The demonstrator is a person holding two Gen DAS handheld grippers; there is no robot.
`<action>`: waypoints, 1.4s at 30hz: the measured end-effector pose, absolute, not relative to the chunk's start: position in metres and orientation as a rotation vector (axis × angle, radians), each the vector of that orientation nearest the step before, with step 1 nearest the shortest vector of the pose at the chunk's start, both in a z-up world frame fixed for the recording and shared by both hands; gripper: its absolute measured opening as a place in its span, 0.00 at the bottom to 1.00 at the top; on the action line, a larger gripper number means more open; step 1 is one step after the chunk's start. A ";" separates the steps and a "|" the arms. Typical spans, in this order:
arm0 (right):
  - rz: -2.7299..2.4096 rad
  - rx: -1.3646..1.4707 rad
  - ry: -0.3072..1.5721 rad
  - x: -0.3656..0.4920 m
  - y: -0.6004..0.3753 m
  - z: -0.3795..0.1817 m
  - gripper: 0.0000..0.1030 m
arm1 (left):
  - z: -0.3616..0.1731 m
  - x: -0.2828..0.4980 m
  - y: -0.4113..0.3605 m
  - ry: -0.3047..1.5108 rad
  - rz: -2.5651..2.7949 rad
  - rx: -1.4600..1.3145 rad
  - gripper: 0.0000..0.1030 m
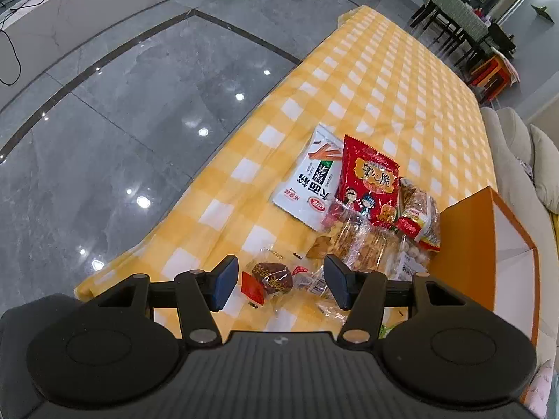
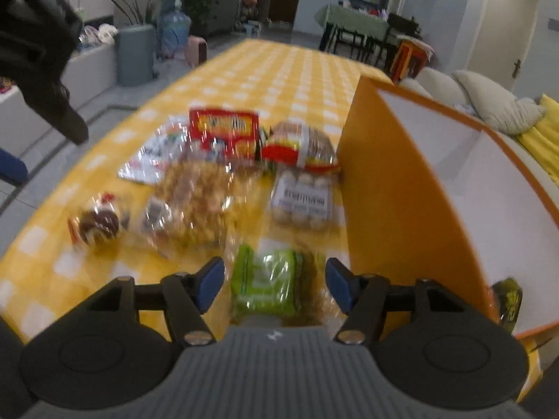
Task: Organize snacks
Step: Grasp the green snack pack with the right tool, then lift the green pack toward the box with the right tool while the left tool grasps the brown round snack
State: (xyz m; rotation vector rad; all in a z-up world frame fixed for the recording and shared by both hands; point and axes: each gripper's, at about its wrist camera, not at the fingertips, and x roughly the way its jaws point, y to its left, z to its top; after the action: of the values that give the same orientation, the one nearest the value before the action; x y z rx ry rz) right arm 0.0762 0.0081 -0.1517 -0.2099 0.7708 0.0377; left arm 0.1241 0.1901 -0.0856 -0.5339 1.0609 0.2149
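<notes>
Glossy grey tiled floor [image 1: 132,111] reflecting ceiling lights; dining table [image 2: 353,22] with dark chairs beyond; pale sofa [image 1: 517,160] alongside.

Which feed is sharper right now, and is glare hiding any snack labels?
Left wrist view: sharp, red packet label readable, ceiling-light glare only on the floor. Right wrist view: motion-blurred; green packet and red packet smeared, labels unreadable.
</notes>
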 end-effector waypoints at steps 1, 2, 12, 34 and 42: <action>0.030 -0.196 0.780 0.077 0.008 -0.155 0.65 | -0.086 0.124 0.190 1.063 0.217 -0.533 0.64; 0.029 -0.187 0.788 0.078 0.009 -0.159 0.69 | -0.086 0.124 0.190 1.063 0.219 -0.531 0.64; 0.064 -0.222 0.762 0.080 0.011 -0.173 0.62 | -0.081 0.121 0.197 0.995 0.230 -0.569 0.64; 0.205 -0.275 0.653 0.054 0.006 -0.127 0.36 | -0.094 0.135 0.180 1.016 0.112 -0.485 0.72; 0.300 -0.190 0.595 0.059 -0.007 -0.100 0.35 | -0.110 0.139 0.164 1.127 0.089 -0.204 0.77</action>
State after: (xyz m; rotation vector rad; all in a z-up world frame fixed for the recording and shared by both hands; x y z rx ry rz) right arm 0.0587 -0.0073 -0.0996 -0.1904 0.5955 0.3001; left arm 0.1391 0.1638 -0.1101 -0.2037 1.1266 0.0885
